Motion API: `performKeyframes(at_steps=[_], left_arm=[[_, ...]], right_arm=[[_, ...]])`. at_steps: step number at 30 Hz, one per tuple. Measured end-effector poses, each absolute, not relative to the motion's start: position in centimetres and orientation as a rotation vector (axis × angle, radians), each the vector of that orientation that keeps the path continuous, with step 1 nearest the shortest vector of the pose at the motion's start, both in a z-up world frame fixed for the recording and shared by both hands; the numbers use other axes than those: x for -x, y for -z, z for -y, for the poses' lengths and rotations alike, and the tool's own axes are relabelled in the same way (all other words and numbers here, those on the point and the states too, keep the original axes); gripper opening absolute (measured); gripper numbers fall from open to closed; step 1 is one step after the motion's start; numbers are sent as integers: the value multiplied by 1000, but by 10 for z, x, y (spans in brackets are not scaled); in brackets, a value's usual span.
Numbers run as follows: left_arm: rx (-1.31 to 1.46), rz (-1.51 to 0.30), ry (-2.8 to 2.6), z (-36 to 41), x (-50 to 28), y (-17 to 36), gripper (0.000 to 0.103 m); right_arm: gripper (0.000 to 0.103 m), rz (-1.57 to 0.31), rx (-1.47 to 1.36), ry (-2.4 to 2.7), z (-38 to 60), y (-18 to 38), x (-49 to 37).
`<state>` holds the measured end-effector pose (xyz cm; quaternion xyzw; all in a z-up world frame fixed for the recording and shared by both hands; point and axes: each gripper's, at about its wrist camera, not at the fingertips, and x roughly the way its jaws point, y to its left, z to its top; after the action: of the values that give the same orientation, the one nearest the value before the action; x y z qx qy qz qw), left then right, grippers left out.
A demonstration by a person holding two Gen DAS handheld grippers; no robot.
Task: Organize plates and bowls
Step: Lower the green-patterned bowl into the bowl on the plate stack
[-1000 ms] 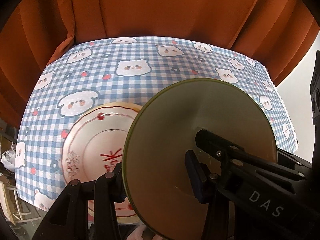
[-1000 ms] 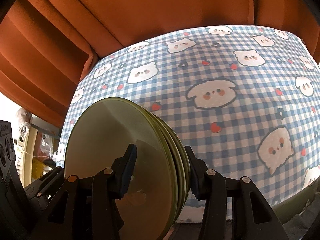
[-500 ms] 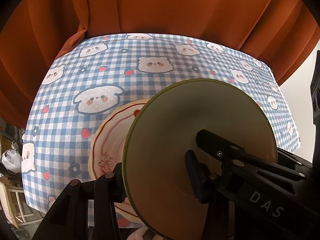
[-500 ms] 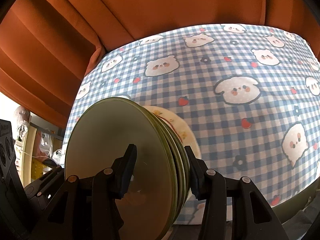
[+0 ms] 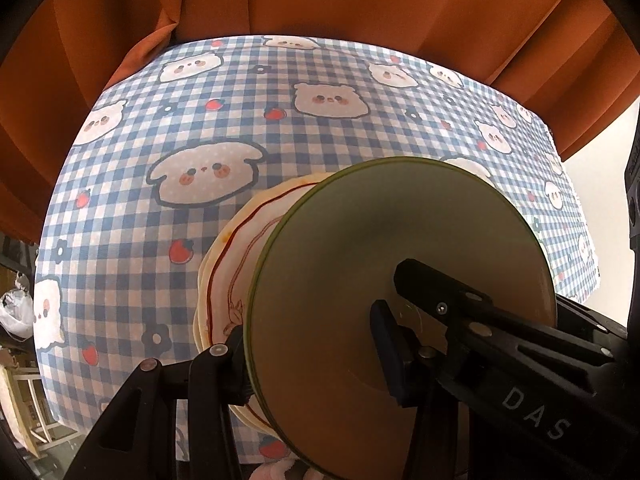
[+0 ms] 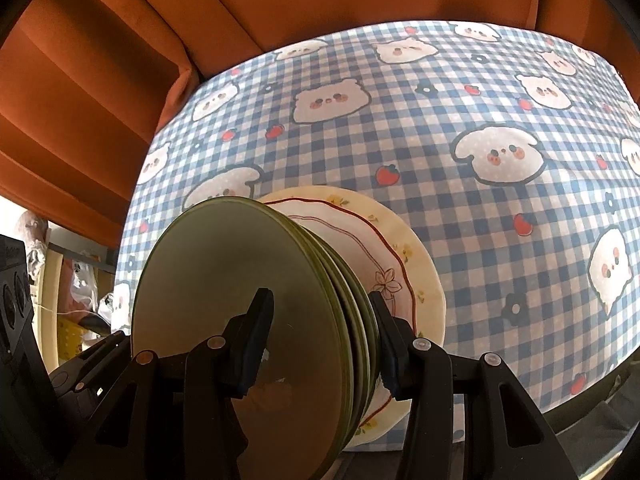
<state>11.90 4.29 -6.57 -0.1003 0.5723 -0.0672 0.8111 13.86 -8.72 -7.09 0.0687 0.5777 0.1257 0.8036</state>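
Note:
A stack of several olive-green plates (image 5: 360, 280) (image 6: 240, 280) is held on edge above the table. My left gripper (image 5: 312, 356) is shut on the stack's edge, one pad on each outer face. My right gripper (image 6: 320, 344) is shut on the same stack from the opposite side; one of its fingers (image 5: 460, 304) shows in the left wrist view, lying against the plate's face. Directly beneath, a white plate with a red rim line (image 5: 224, 264) (image 6: 360, 240) rests on a larger cream plate with yellow flowers (image 6: 424, 280). The green stack hides most of both.
The table wears a blue checked cloth with bears and strawberries (image 5: 240, 120) (image 6: 460, 100). Orange curtains (image 5: 320, 0) (image 6: 100, 60) hang close behind it and at the left. Clutter (image 6: 80, 280) shows beyond the table's left edge.
Both grippers have carried the green stack across the table and a little lower. The white and cream plates, off to one side before, now sit right under it. The grips are unchanged.

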Motion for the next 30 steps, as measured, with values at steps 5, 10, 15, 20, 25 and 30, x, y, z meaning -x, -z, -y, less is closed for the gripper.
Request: performKeyframes(at_steps=[5,10,15,20,25,30], left_arm=[[210,-1221,148,-46,-126,67,47],[210,-1223,149,-49,-129,68,48],[176,-1217,178,-47,-125,67,48],[143,-1180,213,-43,-119,67,49],[156,-1138,218,-45,-114,66,63],[146,-1071,141,-51,-103,54,80]], right_arm=[[50,-1242,-133,-260,83,72,-146],[50,-1247,-111,-262,79,71,-152],[50,-1262,-121,-234,83,73,-147],[51,-1245,-111,-171,84,75,-138],[51,-1201,-69,-101,80,71,-130],[59,-1125,-4,-126,79,55,-120]])
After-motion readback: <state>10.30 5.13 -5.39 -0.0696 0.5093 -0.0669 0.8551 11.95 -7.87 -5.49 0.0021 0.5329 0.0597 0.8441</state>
